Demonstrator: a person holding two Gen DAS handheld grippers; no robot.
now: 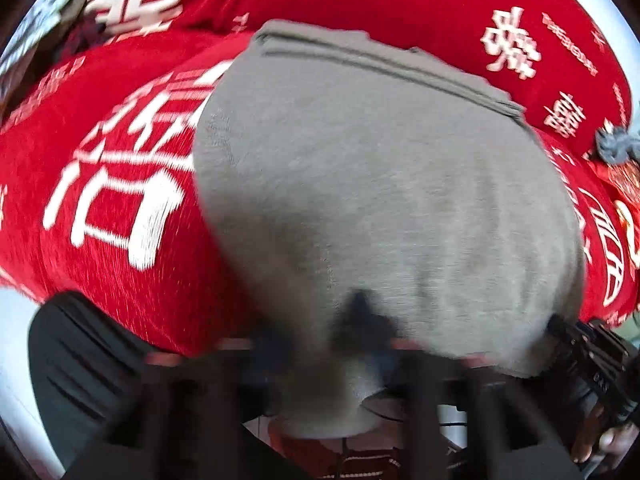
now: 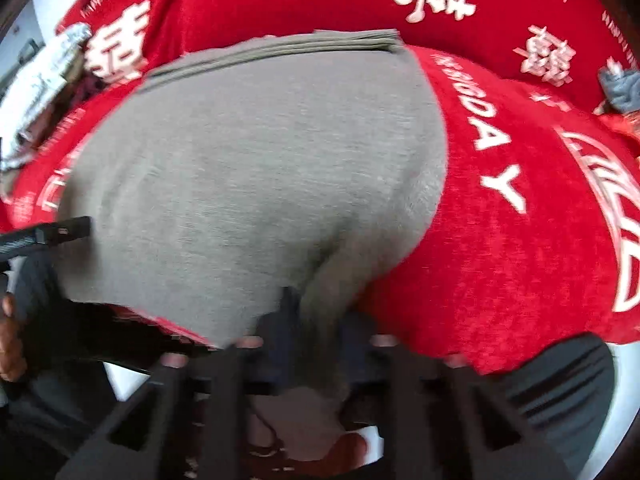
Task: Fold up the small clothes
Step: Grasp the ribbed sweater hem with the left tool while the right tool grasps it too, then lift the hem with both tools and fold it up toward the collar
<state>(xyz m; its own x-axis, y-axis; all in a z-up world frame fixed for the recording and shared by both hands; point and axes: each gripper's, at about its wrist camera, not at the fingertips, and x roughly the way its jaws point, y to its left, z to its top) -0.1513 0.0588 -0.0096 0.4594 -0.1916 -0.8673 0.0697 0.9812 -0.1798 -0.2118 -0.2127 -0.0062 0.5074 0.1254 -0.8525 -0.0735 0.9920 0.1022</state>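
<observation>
Now both claws, left claw (image 1: pixel 360 344) and right claw (image 2: pixel 316 344), are pinching the grey garment's (image 1: pixel 380 184) near edge at frame bottom; next, probably carrying it toward the far hem.

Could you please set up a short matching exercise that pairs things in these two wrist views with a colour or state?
Things:
1. garment
2. cloth with white lettering
3. left gripper
4. small crumpled item

Colour or state:
A. red, spread under the garment
B. blue-grey, lying far off on the red cloth
C. grey-brown, near edge gathered
D. shut on the garment's near edge

Pairs: 1-C, 2-A, 3-D, 4-B
</observation>
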